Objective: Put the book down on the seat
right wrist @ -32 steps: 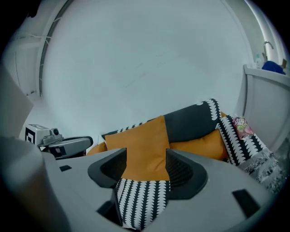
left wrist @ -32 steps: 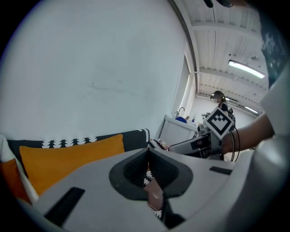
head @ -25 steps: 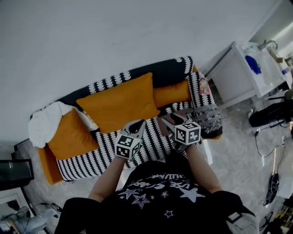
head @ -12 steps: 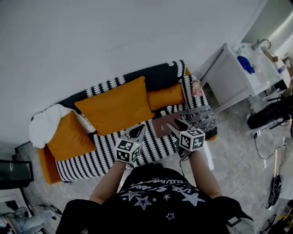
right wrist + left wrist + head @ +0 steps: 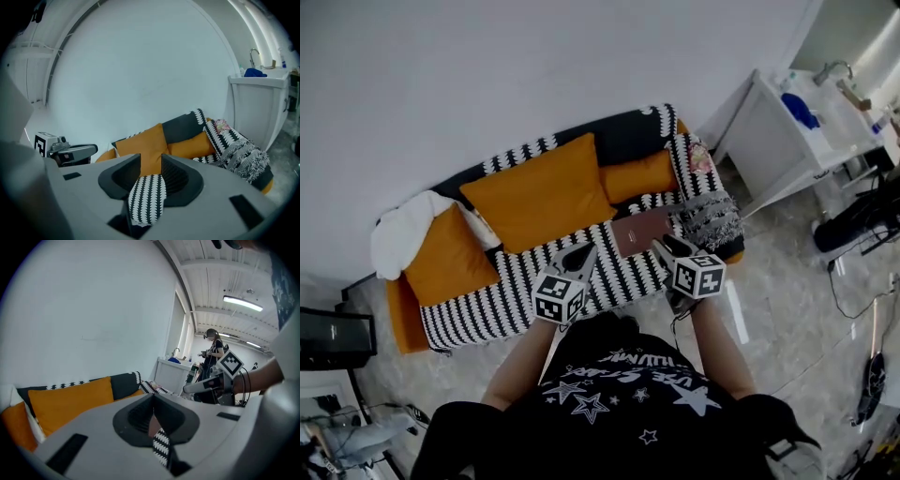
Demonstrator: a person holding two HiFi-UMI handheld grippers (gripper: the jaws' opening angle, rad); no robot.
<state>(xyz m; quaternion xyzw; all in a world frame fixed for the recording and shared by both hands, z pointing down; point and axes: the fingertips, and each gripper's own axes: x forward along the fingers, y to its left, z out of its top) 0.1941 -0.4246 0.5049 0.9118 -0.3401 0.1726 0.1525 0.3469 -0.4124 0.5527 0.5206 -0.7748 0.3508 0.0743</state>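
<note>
— What were the claws doing?

— The right claw point(image 5: 151, 161) was partway open. Its jaws had just been closing. Nothing was between them, and only the stripy seat showed past them. The left claw point(image 5: 153, 401) had its jaws pressed together and held nothing. Both were held up near the front edge of the sofa point(image 5: 619, 145), apart from the book.

— So where was the book?

— The book point(image 5: 639, 231) lay flat on the seat point(image 5: 516, 300). It was near the end with the fringed throw point(image 5: 712, 223), up by the small orange cushion point(image 5: 642, 176). I think the job was done.

— How would you pick it up again?

— It looked thin, flat and stiff, with a smooth brownish-pink cover. I guess it was light but a bit slippery. I would pinch a long edge near its middle, so it would not tip. The seat looked soft, so a jaw could push in under the edge.

— What else was there?

— The seat cover had black and white zigzag rows and looked woolly. The big orange cushion point(image 5: 546, 195) was square and puffy. A white blanket point(image 5: 403, 234) lay bunched up at the other end.
</note>
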